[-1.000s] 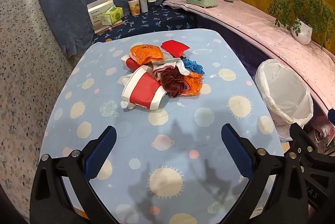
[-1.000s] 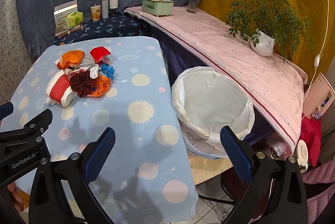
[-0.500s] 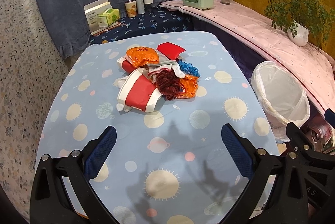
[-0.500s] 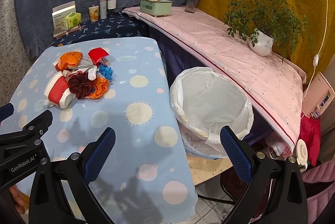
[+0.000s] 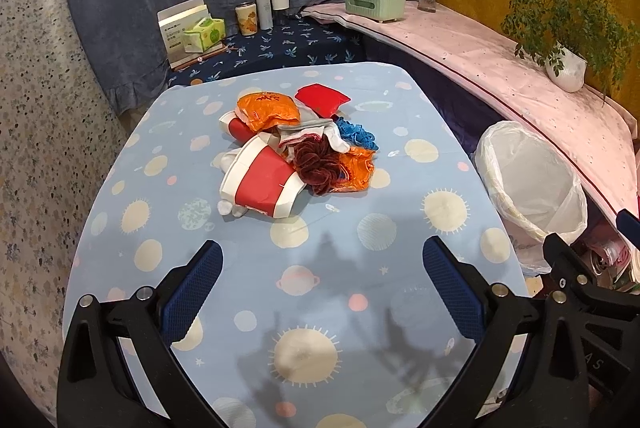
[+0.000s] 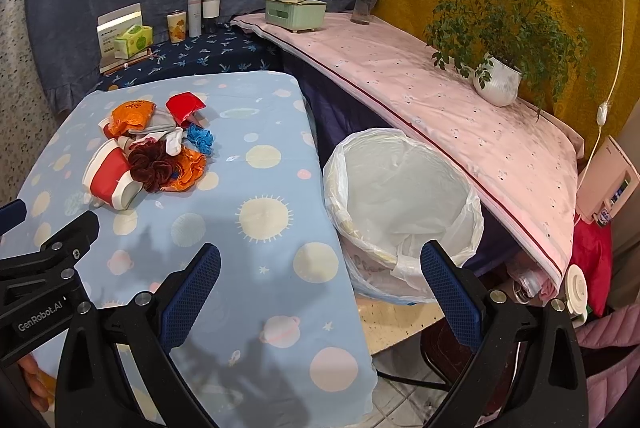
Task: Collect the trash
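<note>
A pile of trash [image 5: 296, 147] lies mid-table on the blue planet-print cloth [image 5: 372, 228]: a red-and-white paper cup [image 5: 262, 183], orange wrappers [image 5: 268, 109], a red packet [image 5: 322, 99], a dark red scrunchy clump [image 5: 318, 163] and a blue crumple [image 5: 356, 133]. The pile also shows in the right wrist view [image 6: 152, 147]. A bin with a white liner [image 6: 400, 203] stands beside the table's right edge; it also shows in the left wrist view [image 5: 528, 179]. My left gripper [image 5: 320, 280] is open and empty above the near table. My right gripper [image 6: 320, 280] is open and empty near the bin.
A dark blue shelf at the back holds a tissue pack [image 5: 204, 35], a tin [image 5: 245, 19] and two bottles [image 5: 272, 5]. A pink-covered ledge [image 6: 440, 95] on the right carries a green box [image 6: 296, 12], a flower vase [image 6: 366, 3] and a potted plant [image 6: 498, 79].
Both grippers have drawn back and up a little; the trash pile and bin look slightly farther away. Nothing has been taken hold of.
</note>
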Demonstrator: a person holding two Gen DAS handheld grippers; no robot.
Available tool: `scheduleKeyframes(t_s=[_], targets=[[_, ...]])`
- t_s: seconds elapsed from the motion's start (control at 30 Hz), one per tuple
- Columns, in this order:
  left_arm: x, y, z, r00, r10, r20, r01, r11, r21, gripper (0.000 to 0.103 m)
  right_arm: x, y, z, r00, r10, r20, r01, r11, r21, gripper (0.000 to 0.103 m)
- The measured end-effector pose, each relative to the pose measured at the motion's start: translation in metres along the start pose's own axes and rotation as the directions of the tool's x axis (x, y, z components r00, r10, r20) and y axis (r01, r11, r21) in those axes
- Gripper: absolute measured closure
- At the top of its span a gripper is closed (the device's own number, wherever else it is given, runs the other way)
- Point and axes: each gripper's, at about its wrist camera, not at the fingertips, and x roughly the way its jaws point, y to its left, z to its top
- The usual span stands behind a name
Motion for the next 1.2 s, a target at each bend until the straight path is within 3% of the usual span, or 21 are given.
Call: scheduleKeyframes(t_s=[0.77, 0.93, 1.2], targets=[[0.013, 0.01, 0.005, 0.999, -0.034, 0.005, 0.034, 0.999, -0.004, 0.007, 0.004, 0.002, 0.009, 1.0, -0.027, 0.013, 0.027, 0.999, 0.026, 0.007], [0.023, 0.025, 0.011, 0.998, -0.056, 0.02, 0.056, 0.998, -0.009, 0.007, 0.008, 0.005, 0.014, 0.998, -0.044, 0.033, 0.042, 0.998, 0.044, 0.007], [0.059, 0.067, 0.018, 0.997, -0.055, 0.045, 0.055, 0.998, -0.013, 0.007, 0.028, 0.023, 0.027, 0.999, 0.023, 0.041, -0.026, 0.997, 0.067, 0.007]])
